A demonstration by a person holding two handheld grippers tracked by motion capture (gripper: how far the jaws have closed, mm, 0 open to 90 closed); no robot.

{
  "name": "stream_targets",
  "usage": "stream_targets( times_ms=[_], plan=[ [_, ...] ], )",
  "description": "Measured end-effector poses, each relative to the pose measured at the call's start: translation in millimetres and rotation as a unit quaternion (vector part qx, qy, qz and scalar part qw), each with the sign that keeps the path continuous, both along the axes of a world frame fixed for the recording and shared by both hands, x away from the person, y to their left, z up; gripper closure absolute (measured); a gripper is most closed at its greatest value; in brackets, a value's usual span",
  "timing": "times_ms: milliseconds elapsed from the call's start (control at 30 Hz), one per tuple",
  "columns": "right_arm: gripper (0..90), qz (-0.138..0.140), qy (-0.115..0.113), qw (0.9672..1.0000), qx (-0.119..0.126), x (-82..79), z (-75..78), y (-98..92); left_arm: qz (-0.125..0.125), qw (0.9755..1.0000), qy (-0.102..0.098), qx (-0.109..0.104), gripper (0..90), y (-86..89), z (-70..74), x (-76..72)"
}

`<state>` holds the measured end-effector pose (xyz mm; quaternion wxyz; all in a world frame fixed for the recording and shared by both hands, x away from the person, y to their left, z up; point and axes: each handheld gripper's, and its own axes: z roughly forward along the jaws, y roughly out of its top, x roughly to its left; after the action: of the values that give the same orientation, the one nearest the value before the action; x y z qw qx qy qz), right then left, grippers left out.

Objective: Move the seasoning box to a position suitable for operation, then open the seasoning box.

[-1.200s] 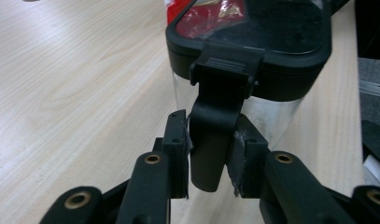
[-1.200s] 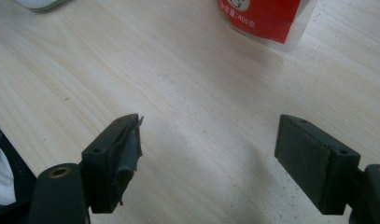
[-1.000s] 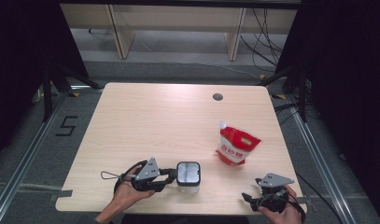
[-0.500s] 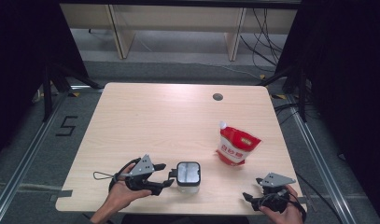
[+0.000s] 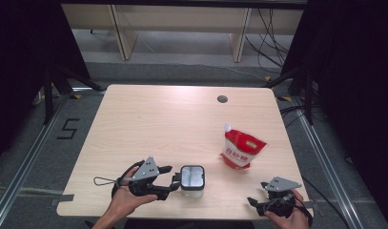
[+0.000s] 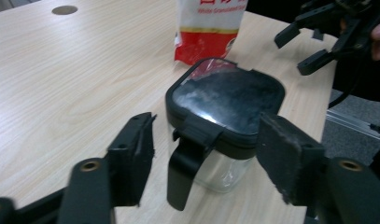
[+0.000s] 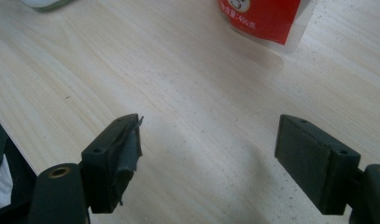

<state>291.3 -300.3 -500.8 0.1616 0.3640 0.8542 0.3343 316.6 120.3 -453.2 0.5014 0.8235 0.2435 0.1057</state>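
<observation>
Now the left hand-held gripper (image 5: 176, 182) has drawn a little back toward the person compared with a second ago, when its tips sat closer against the small container (image 5: 192, 178); its jaws stand wide, one on either side of the near face of the container and not touching it, as the left gripper view shows with the container (image 6: 224, 121) just ahead between the two pads. That reads as a lining-up step, I judge: the grasp is not yet made, and the next move would be to ease forward and close on the clear body below the lid. The container is a squat, square-cornered jar with clear walls and a dark glossy lid whose black latch tab hangs down the side facing the left hand-held gripper, so the pads should take the walls and leave the tab free. It stands upright on the desk (image 5: 158, 124), near the front edge. Beyond it and off to that gripper's right stands a red and white pouch (image 5: 241, 149) with a white cap, well apart from the jar. The right hand-held gripper (image 5: 256, 201) has hardly shifted; it rests low by the desk's front edge, jaws spread wide over bare wood, holding nothing, with the pouch (image 7: 264, 18) ahead of it.
</observation>
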Motion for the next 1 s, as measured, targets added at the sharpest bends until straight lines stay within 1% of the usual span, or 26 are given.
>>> stream_targets(
  times_ms=[67, 133, 167, 233, 267, 300, 367, 400, 433, 467, 500, 533, 567, 600, 633, 667, 700, 733, 767, 800, 833, 867, 900, 933, 967, 1000],
  plan=[
    [23.7, -0.01, 0.007, 0.9999, 0.004, -1.4, 0.3, 1.3, -0.004, 1.0, -0.003, -0.004, 47.9, -1.9, 2.6, -0.9],
    [23.7, -0.005, 0.004, 1.0, 0.0, -0.5, 0.1, 1.0, -0.006, 0.9997, -0.021, -0.008, 58.9, -4.7, 4.5, -2.5],
    [23.7, -0.005, 0.003, 1.0, -0.001, -0.6, 0.2, 1.1, -0.003, 0.9996, -0.028, -0.005, 63.8, -5.7, 5.6, -3.3],
    [23.7, -0.01, 0.007, 0.9999, 0.001, -1.6, 1.2, 1.9, -0.01, 0.9992, -0.037, -0.003, 72.2, -8.0, 7.5, -3.2],
    [23.7, -0.005, 0.003, 1.0, 0.001, -1.2, 0.8, 1.7, -0.011, 0.9992, -0.039, -0.005, 76.6, -9.2, 8.0, -2.9],
    [23.7, 0.004, -0.006, 1.0, 0.0, -0.1, 0.4, 1.2, -0.011, 0.999, -0.043, -0.005, 79.9, -10.0, 8.8, -2.4],
    [23.8, -0.009, 0.0, 1.0, 0.004, -1.9, 2.0, 1.4, -0.001, 0.9987, -0.05, -0.006, 85.0, -11.8, 9.8, -1.4],
    [23.9, -0.007, -0.01, 0.9999, 0.008, -0.9, 1.7, 0.9, 0.004, 0.9988, -0.049, -0.005, 87.0, -12.5, 9.7, -0.6],
    [24.1, -0.009, -0.011, 0.9998, 0.012, -1.0, 2.8, 0.4, 0.0, 0.9985, -0.054, -0.006, 88.2, -12.9, 9.5, 0.9],
    [24.2, -0.01, -0.015, 0.9997, 0.017, -1.1, 3.5, 0.2, 0.008, 0.9987, -0.049, -0.006, 88.9, -13.6, 9.3, 1.1],
    [24.7, -0.012, -0.018, 0.9995, 0.024, -1.4, 4.8, 0.0, 0.008, 0.9988, -0.048, -0.008, 89.1, -14.8, 8.2, 2.8],
    [25.3, -0.017, -0.03, 0.999, 0.03, -2.0, 7.5, -0.7, 0.01, 0.999, -0.044, -0.007, 89.1, -15.8, 7.3, 3.5],
    [26.2, -0.018, -0.031, 0.9986, 0.039, -3.0, 9.5, -0.2, 0.008, 0.999, -0.043, -0.008, 89.2, -16.5, 6.5, 4.6],
    [28.8, -0.013, -0.04, 0.9982, 0.043, -3.1, 11.1, -0.3, 0.011, 0.9991, -0.04, -0.005, 89.2, -17.1, 6.4, 5.0],
    [31.9, -0.013, -0.042, 0.9975, 0.056, -4.7, 13.0, 1.4, 0.012, 0.9992, -0.036, -0.009, 89.2, -18.0, 6.2, 5.5],
    [34.5, 0.001, -0.054, 0.9969, 0.058, -3.8, 14.6, 1.8, 0.005, 0.9991, -0.04, -0.011, 89.2, -18.2, 6.3, 7.8],
    [38.0, 0.004, -0.058, 0.9963, 0.063, -5.5, 15.8, 4.5, 0.01, 0.9992, -0.037, -0.01, 89.2, -18.4, 6.6, 8.0],
    [41.7, 0.015, -0.073, 0.9954, 0.061, -5.2, 17.5, 5.9, 0.014, 0.9993, -0.03, -0.014, 89.2, -18.8, 6.3, 8.3],
    [44.2, 0.025, -0.093, 0.9937, 0.057, -5.2, 20.5, 8.0, 0.01, 0.9993, -0.034, -0.012, 89.2, -18.3, 6.1, 9.4],
    [46.3, 0.029, -0.1, 0.9927, 0.06, -5.7, 22.3, 9.7, 0.005, 0.9993, -0.035, -0.01, 89.2, -17.7, 5.2, 10.7],
    [48.7, 0.035, -0.105, 0.9917, 0.066, -6.9, 24.8, 12.5, 0.014, 0.9994, -0.029, -0.01, 89.2, -17.6, 3.9, 9.4],
    [50.5, 0.038, -0.115, 0.9903, 0.068, -7.9, 27.1, 15.5, 0.015, 0.9994, -0.03, -0.008, 89.2, -17.1, 3.0, 9.1],
    [52.1, 0.036, -0.112, 0.9904, 0.073, -9.6, 28.4, 18.6, 0.013, 0.9994, -0.032, -0.005, 89.2, -16.5, 2.6, 9.2],
    [54.5, 0.043, -0.12, 0.9894, 0.07, -8.7, 29.0, 20.0, 0.019, 0.9994, -0.03, -0.008, 89.2, -16.2, 1.6, 8.3],
    [55.0, 0.042, -0.114, 0.9898, 0.075, -10.5, 29.8, 24.0, 0.02, 0.9992, -0.034, -0.005, 89.2, -15.6, 1.6, 8.6],
    [55.8, 0.05, -0.121, 0.9889, 0.071, -9.1, 30.4, 25.1, 0.022, 0.9991, -0.036, 0.0, 89.1, -14.3, 1.7, 9.0]
  ],
)
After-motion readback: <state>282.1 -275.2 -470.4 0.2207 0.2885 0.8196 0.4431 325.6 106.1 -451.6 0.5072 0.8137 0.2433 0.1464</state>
